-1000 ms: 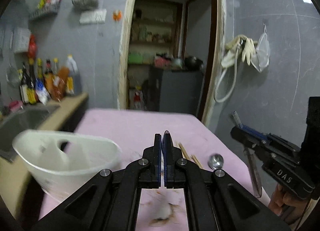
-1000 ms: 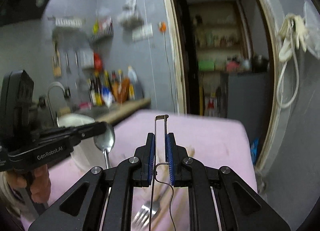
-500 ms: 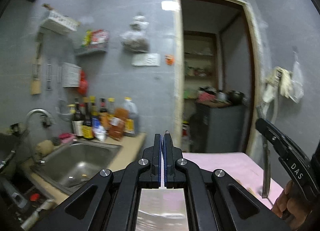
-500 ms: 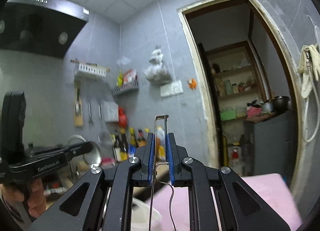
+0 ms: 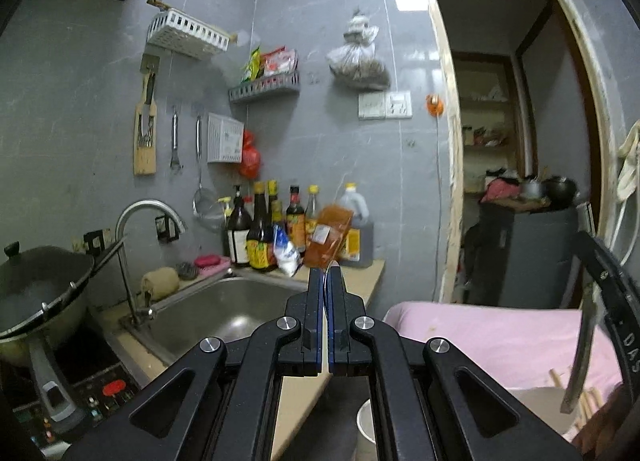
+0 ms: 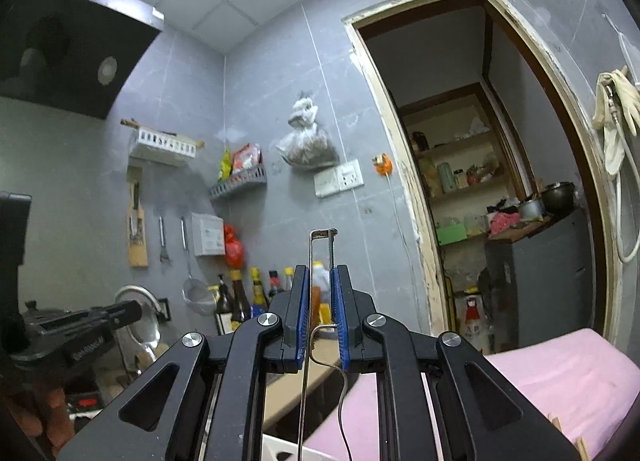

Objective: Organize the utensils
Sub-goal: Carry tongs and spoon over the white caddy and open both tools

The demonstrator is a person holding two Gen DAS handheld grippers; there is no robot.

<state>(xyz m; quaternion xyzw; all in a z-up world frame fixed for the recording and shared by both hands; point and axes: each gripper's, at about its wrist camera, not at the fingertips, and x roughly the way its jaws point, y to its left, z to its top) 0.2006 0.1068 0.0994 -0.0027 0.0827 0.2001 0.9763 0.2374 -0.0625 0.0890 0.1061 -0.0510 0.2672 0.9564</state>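
My left gripper (image 5: pixel 325 273) is shut on a spoon, seen edge-on as a thin metal sliver (image 5: pixel 329 270) between the pads; its bowl (image 6: pixel 145 335) shows in the right wrist view, hanging from that gripper (image 6: pixel 116 315). My right gripper (image 6: pixel 321 293) is shut on a wire-frame metal utensil (image 6: pixel 320 235) that stands upright between the blue pads; the same utensil (image 5: pixel 580 357) hangs from the right gripper at the right of the left wrist view. A white holder (image 5: pixel 536 409) sits low on the pink table (image 5: pixel 492 337). Chopsticks (image 5: pixel 588 397) lie beside it.
A steel sink (image 5: pixel 224 317) with a tap (image 5: pixel 136 217) is to the left, a wok (image 5: pixel 36 293) on a cooktop beyond it. Sauce bottles (image 5: pixel 280 229) stand on the counter. An open doorway (image 5: pixel 516 141) leads to a pantry.
Both grippers have lifted and tilted up; the views swung from the table toward the wall and sink. Both stay shut on their utensils.
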